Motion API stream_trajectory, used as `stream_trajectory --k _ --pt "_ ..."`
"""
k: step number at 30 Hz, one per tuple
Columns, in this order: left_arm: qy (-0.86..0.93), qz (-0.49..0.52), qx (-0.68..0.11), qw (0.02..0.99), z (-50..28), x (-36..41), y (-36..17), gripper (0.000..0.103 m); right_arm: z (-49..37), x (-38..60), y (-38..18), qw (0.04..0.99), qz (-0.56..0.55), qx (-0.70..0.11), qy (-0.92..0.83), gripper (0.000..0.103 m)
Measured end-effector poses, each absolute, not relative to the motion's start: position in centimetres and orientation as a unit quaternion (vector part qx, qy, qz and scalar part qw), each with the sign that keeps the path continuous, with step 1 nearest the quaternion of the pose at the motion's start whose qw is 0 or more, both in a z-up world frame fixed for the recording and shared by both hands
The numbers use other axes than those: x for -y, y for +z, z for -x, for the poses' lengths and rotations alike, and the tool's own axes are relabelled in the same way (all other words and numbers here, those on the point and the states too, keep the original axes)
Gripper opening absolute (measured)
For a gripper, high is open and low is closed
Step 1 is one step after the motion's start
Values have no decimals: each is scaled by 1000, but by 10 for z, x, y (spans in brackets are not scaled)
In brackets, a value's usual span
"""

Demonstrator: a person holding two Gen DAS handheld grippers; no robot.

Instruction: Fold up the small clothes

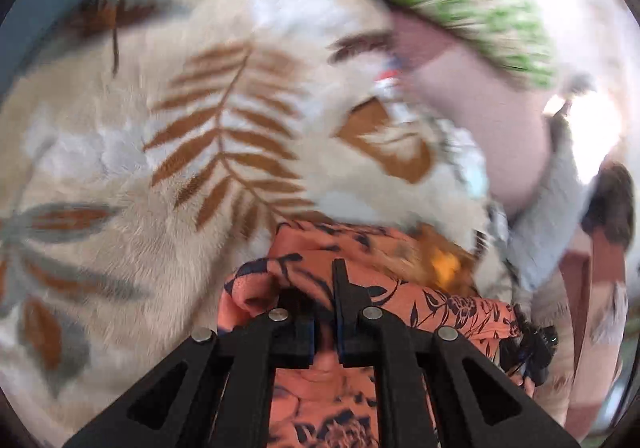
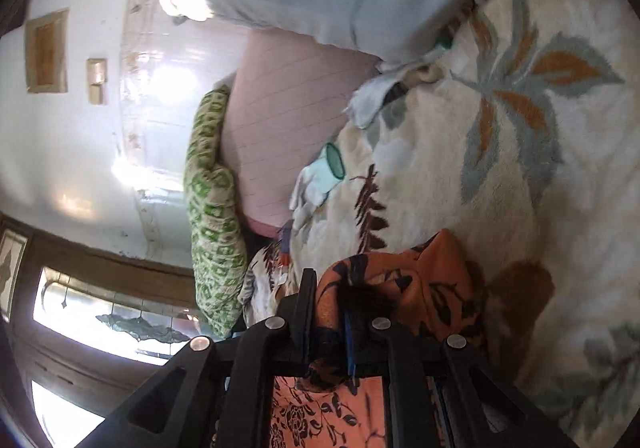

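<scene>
Left wrist view: the left gripper (image 1: 325,290) pinches a bunched edge of an orange garment with a dark flower print (image 1: 448,308), its jaws drawn nearly together on the cloth. The garment runs from between the jaws off to the right, where the tip of the other gripper (image 1: 528,352) shows at its far end, so its long axis lies across the view, stretched between the two hands above a cream blanket with a brown leaf pattern (image 1: 224,136). Much of the upper right is blurred. No label or writing can be read.

Right wrist view: the right gripper (image 2: 328,312) pinches another bunch of the same orange garment (image 2: 404,284), jaws close on the fabric, the rest hanging below the fingers. Beyond lie the blanket (image 2: 520,176), a pink pillow (image 2: 280,120), a green-patterned cushion (image 2: 212,216) and a small white item with a teal rim (image 2: 320,180). No brand or writing is legible.
</scene>
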State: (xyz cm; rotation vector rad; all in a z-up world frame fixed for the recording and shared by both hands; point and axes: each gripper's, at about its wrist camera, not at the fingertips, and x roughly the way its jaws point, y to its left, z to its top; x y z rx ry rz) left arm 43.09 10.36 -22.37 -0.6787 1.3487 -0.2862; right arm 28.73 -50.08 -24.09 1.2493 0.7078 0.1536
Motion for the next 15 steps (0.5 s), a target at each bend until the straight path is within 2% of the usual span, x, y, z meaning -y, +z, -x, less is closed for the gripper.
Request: stream_trajectory --k 3,5,7,8,9,10,11,12,15 --pt "-142 381 -604 685 -433 -117 -246 12 -316 511 -290 713 -596 -367 38 13" --pt "-168 416 -576 683 -426 -128 -246 17 -311 517 -313 685 -638 -349 51 14" --pt "-178 423 -546 701 -414 -138 -237 26 -294 523 -315 684 -652 -322 56 18" --pt "-181 430 -523 713 -405 -145 -229 39 -282 527 -310 697 -645 -310 50 21" --pt "-177 439 -500 725 -396 -152 -221 55 -270 531 -303 709 -639 -295 40 33" --pt "-163 450 -466 744 -385 -161 -210 64 -255 535 -296 718 -638 -278 25 53" --pt "-149 458 -427 765 -370 -169 -198 73 -238 538 -287 725 -639 -258 7 65" --pt "-138 458 -396 784 -355 -176 -186 74 -223 538 -275 737 -630 -245 -8 71" --pt "-106 454 -349 813 -314 -181 -167 75 -211 512 -230 795 -537 -283 3 71"
